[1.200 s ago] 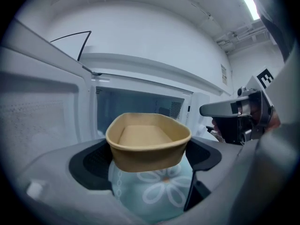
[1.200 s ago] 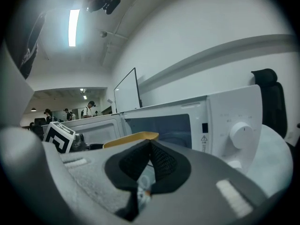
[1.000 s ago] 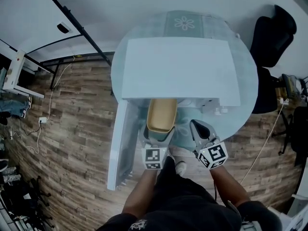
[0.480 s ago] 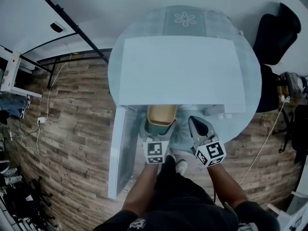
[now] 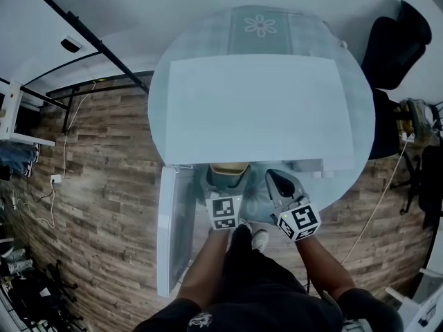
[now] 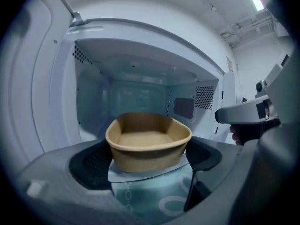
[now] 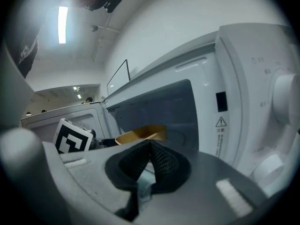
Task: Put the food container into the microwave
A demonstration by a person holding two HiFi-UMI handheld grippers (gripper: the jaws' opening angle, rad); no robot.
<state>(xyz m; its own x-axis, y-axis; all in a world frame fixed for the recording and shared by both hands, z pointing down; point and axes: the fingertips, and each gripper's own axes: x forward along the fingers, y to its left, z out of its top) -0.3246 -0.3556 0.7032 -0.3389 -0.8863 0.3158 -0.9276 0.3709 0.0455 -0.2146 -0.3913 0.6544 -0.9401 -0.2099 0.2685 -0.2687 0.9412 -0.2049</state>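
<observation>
A tan, empty food container [image 6: 149,142] sits between the jaws of my left gripper [image 6: 149,157], which is shut on its sides. It hangs at the mouth of the white microwave [image 5: 256,106], with the cavity [image 6: 140,95] right behind it. In the head view only the container's near rim [image 5: 228,168] shows under the microwave's top, ahead of my left gripper [image 5: 225,184]. My right gripper [image 5: 277,180] stays just right of it, shut and empty [image 7: 149,146]. The container [image 7: 140,135] shows beyond it.
The microwave door [image 5: 173,227] stands swung open to the left. The control panel with knobs [image 7: 281,102] is at the cavity's right. The round glass table [image 5: 158,123] bears the microwave. A black chair [image 5: 394,40] stands at the right, with cables on the wood floor.
My left gripper has carried the container forward into the microwave's opening, so most of it is now hidden under the top. The right gripper moved forward slightly alongside.
</observation>
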